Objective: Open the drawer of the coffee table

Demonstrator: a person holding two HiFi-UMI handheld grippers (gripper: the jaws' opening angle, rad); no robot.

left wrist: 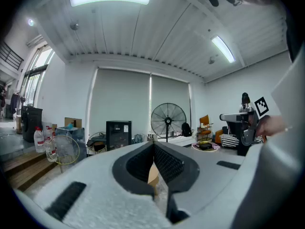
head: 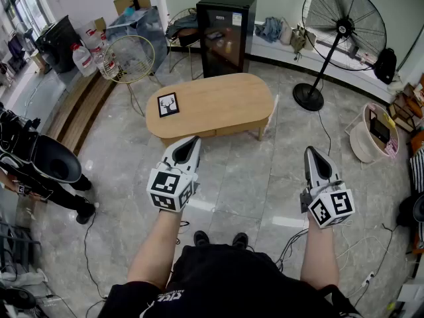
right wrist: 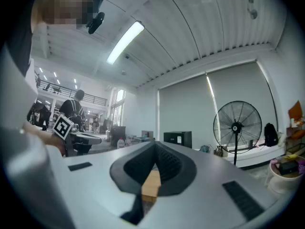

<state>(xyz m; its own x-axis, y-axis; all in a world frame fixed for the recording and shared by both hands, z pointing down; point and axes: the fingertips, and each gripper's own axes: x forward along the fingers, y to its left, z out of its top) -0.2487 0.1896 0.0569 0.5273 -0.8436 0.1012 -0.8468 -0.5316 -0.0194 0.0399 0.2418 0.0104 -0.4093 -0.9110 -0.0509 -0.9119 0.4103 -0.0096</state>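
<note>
The oval wooden coffee table (head: 218, 101) stands on the marble floor ahead of me, with a small framed picture (head: 168, 104) on its left end. The drawer front (head: 199, 135) shows under its near edge. Both grippers hang in the air short of the table, apart from it. My left gripper (head: 193, 140) points at the table's near left edge, jaws shut and empty. My right gripper (head: 311, 150) is off to the right of the table, also shut and empty. A sliver of the wooden table (left wrist: 153, 175) shows behind the left gripper (left wrist: 153, 145), and table wood (right wrist: 151, 185) behind the right gripper (right wrist: 155, 146).
A black cabinet (head: 225, 32) stands behind the table, a tall standing fan (head: 343, 28) at the back right, a wire chair (head: 130, 58) at the back left. A white basket (head: 374, 132) sits right. A person (head: 46, 161) stands at left. Cables (head: 291, 240) lie on the floor.
</note>
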